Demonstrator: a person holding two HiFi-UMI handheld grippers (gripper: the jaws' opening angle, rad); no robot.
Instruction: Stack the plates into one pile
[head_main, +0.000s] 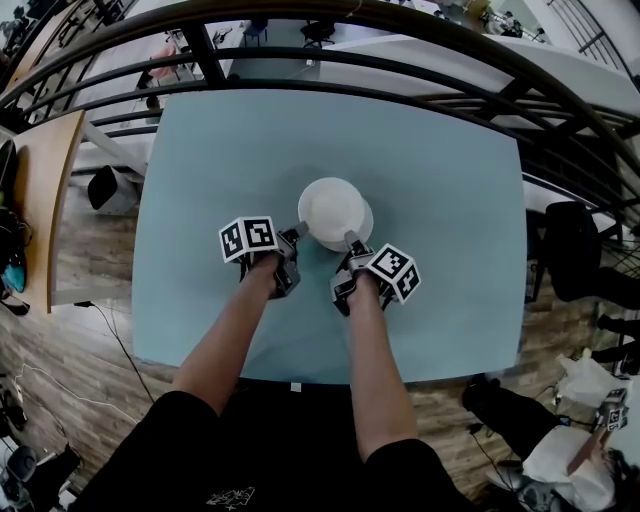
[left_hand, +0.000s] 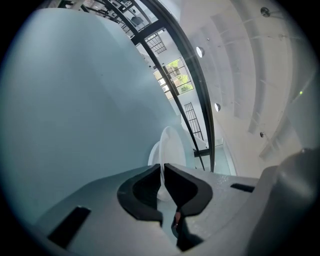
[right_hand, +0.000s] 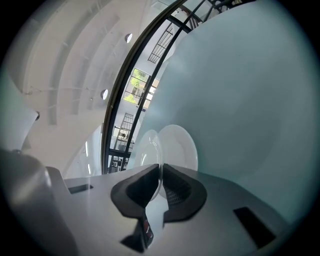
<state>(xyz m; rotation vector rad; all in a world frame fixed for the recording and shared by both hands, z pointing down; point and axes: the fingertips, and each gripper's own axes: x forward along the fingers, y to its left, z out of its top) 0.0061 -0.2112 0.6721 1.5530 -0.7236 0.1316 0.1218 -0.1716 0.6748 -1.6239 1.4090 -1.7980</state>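
Two white plates, mid-frame on the blue table (head_main: 200, 180). The left gripper (head_main: 297, 236) and right gripper (head_main: 352, 241) both pinch the top plate (head_main: 330, 205) by its rim, jaws narrow. The lower plate (head_main: 367, 227) pokes out on the right.

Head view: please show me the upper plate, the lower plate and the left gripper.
upper plate (head_main: 332, 207), head view, middle of its white face.
lower plate (head_main: 367, 223), head view, bare right edge showing past the upper plate.
left gripper (head_main: 298, 233), head view, between its fingertips at the upper plate's rim.

No readable words or numbers; just black-and-white square patterns on the left cube (head_main: 248, 239) and right cube (head_main: 395, 271) — no lettering; white shirt print (head_main: 230, 496) — too small to read.
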